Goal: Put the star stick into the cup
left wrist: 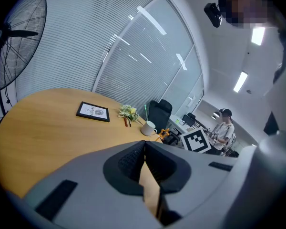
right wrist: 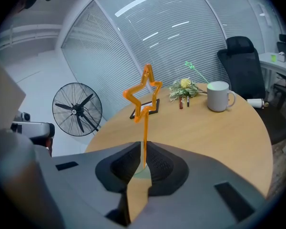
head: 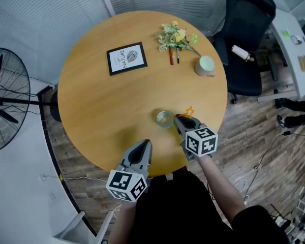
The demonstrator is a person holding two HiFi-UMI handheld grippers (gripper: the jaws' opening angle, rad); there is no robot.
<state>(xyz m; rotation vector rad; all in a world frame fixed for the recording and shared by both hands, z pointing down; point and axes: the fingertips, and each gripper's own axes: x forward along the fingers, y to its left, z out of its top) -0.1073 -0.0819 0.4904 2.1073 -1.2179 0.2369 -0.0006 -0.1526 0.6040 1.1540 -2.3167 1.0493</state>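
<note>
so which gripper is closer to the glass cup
Right. The right gripper, shut on the star stick, is right beside the glass cup; the left gripper sits well back from it, shut and empty.

One star stick (right wrist: 145, 133), one cup (head: 158, 118), one mug (head: 206, 65), one frame (head: 126, 58), two grippers (head: 145, 143) (head: 177, 119).

The star stick (right wrist: 144, 97) is orange: a thin rod with an open star outline on top. It stands nearly upright, its lower part pinched between the fingers of the right gripper (right wrist: 143, 151). The cup (head: 164, 118) is small clear glass and stands upright on the tabletop (head: 117, 111), toward its 5 o'clock edge. The star shows just at the cup's 3 o'clock.
</note>
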